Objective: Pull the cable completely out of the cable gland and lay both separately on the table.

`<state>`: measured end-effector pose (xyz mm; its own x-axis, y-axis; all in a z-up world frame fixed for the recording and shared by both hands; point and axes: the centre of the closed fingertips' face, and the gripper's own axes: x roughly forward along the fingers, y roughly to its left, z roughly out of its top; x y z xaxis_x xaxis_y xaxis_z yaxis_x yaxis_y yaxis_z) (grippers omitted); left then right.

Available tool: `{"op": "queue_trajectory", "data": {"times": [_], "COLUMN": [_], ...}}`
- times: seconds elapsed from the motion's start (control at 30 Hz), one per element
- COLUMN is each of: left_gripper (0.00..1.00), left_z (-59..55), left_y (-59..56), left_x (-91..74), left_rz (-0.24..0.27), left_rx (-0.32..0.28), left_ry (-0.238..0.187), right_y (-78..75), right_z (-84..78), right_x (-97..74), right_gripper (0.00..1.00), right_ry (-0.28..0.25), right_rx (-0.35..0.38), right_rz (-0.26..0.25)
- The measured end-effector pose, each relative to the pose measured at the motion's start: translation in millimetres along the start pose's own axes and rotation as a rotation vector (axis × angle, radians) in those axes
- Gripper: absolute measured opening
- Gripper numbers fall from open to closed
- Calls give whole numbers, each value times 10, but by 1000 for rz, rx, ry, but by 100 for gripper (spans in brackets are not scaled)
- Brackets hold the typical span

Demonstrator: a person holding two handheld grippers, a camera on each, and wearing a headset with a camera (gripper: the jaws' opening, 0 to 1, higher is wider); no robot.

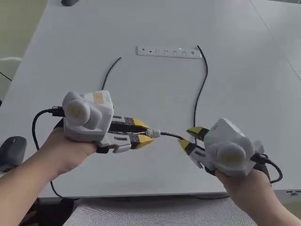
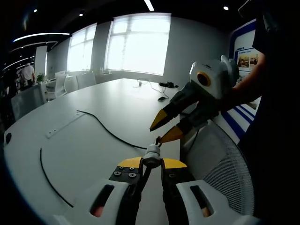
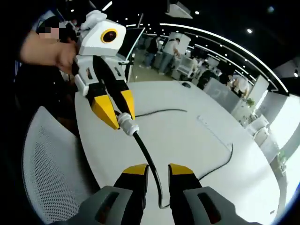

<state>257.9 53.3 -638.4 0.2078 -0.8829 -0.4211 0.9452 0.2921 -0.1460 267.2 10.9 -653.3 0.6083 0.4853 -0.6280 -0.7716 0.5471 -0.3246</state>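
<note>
The white cable gland (image 1: 153,133) is pinched between the yellow tips of my left gripper (image 1: 146,133), which is shut on it above the table's near edge. It also shows in the left gripper view as the gland (image 2: 151,157) and in the right gripper view as the gland (image 3: 127,123). A black cable (image 1: 201,89) leaves the gland to the right. It passes between the parted jaws of my right gripper (image 1: 190,138), then runs up the table. The cable (image 3: 143,145) runs loose between the open right gripper (image 3: 158,169).
A white power strip (image 1: 169,52) lies at the far middle of the white table (image 1: 244,103). A second, short black cable (image 1: 111,70) lies to its left. A grey mouse (image 1: 11,148) sits at the left edge. A mesh chair (image 1: 155,214) stands below the near edge.
</note>
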Motion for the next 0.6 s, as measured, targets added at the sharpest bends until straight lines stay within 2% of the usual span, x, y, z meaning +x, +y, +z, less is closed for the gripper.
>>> {"op": "queue_trajectory", "data": {"times": [0.13,0.47,0.6], "left_gripper": [15,15,15], "left_z": [-13,-9,-6], "left_y": [-4,13,17], "left_x": [14,20,27], "left_rz": [-7,-12,-13], "left_rx": [-3,-5,-2], "left_ry": [6,6,8], "right_y": [90,145,163], "right_z": [99,204,235], "right_x": [64,89,83], "right_gripper": [9,4,3], "right_ry": [19,13,7], "right_rx": [-70,-150,-161], "right_rz": [11,19,20]}}
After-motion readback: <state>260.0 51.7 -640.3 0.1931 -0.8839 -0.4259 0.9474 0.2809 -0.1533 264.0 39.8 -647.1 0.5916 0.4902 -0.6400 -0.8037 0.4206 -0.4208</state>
